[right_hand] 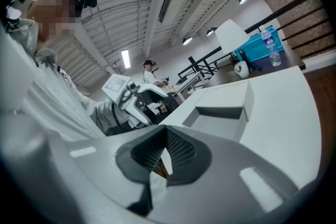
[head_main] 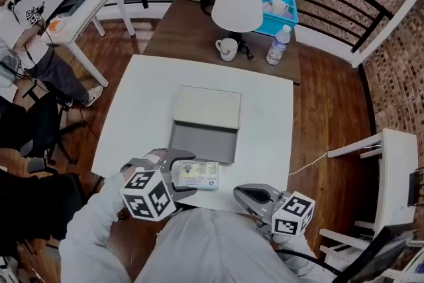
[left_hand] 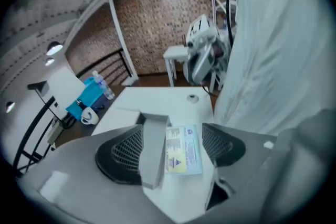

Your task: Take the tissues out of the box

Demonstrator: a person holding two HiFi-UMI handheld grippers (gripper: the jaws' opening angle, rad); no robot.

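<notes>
The grey box [head_main: 202, 136] lies open on the white table [head_main: 265, 116], its cream lid [head_main: 207, 107] folded back. A flat tissue pack [head_main: 197, 175] with a printed label rests just in front of the box. My left gripper [head_main: 184, 175] straddles the pack's left end. In the left gripper view the pack [left_hand: 184, 149] lies between the wide jaws of the left gripper [left_hand: 173, 147], beside the box's grey wall [left_hand: 154, 152]; the pads do not press on it. My right gripper [head_main: 242, 195] hovers at the table's front edge, shut and holding nothing [right_hand: 161, 157].
A brown table behind carries a white lamp [head_main: 236, 3], a mug [head_main: 227, 48], a water bottle [head_main: 278, 44] and a blue bin [head_main: 281, 13]. A white side table [head_main: 394, 162] stands at right. A seated person [head_main: 30, 56] is at far left.
</notes>
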